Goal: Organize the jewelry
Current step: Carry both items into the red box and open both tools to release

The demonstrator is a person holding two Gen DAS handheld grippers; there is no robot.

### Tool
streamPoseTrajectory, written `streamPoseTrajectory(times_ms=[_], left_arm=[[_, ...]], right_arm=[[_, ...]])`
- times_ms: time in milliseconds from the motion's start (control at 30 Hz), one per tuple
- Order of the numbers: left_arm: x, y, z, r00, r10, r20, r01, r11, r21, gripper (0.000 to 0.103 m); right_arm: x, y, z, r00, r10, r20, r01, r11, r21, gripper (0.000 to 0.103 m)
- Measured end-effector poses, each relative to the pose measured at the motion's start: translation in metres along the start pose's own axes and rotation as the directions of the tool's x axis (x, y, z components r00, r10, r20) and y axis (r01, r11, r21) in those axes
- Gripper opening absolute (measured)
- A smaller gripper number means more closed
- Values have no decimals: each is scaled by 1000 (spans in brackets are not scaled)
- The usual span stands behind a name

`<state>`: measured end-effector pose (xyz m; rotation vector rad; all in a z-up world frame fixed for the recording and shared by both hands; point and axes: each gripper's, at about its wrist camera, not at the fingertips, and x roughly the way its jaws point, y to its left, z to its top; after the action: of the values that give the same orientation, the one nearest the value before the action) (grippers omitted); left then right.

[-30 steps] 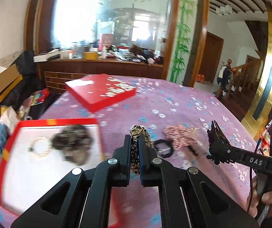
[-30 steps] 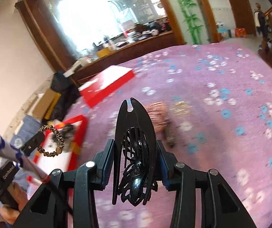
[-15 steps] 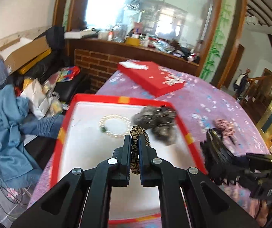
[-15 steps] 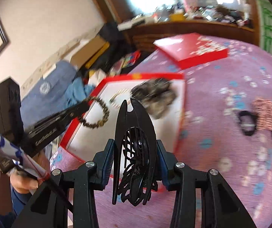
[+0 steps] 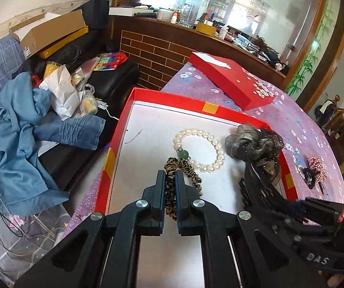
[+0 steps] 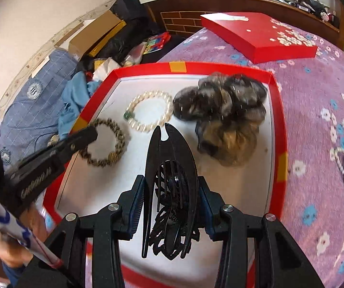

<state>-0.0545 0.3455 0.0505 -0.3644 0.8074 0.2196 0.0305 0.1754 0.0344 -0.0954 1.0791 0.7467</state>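
Hanging from left tongs (image 5: 170,187): leopard scrunchie (image 5: 184,170), over red box (image 5: 124,120).

A lived-in home. Ahead of the hand-held gripper: a brick-faced wooden counter (image 5: 169,45) crowded with bottles, under a large mirror (image 5: 232,2). To its left: a sofa (image 5: 1,55) heaped with clothes (image 5: 25,129), bags and a cardboard box (image 5: 49,30).
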Motion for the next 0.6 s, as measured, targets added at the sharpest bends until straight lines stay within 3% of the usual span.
streamPoseTrajectory(times_ms=[100,133,167,233,433,600], left_arm=[[1,-3,-1,1000,12,5,-13,1000,10,10],[0,-6,-1,1000,13,5,-13,1000,19,16],[-2,-8,-2,1000,16,5,-16,1000,24,33],[-8,-10,-2,1000,17,23,-17,1000,19,49],[-36,-17,-2,998,19,59,-20,1000,20,49],[-81,-42,-8,993,-1,117,-6,998,63,49]], right_arm=[[5,2,6,1000,-28,13,28,1000,-8,49],[6,3,7,999,-33,9,33,999,-8,50],[7,1,7,999,-36,4,36,999,-6,51],[4,1,5,1000,-30,7,30,1000,-4,62],[-31,-4,-4,997,26,68,-27,1000,2,65],[-91,-18,-25,978,101,182,-105,994,15,65]])
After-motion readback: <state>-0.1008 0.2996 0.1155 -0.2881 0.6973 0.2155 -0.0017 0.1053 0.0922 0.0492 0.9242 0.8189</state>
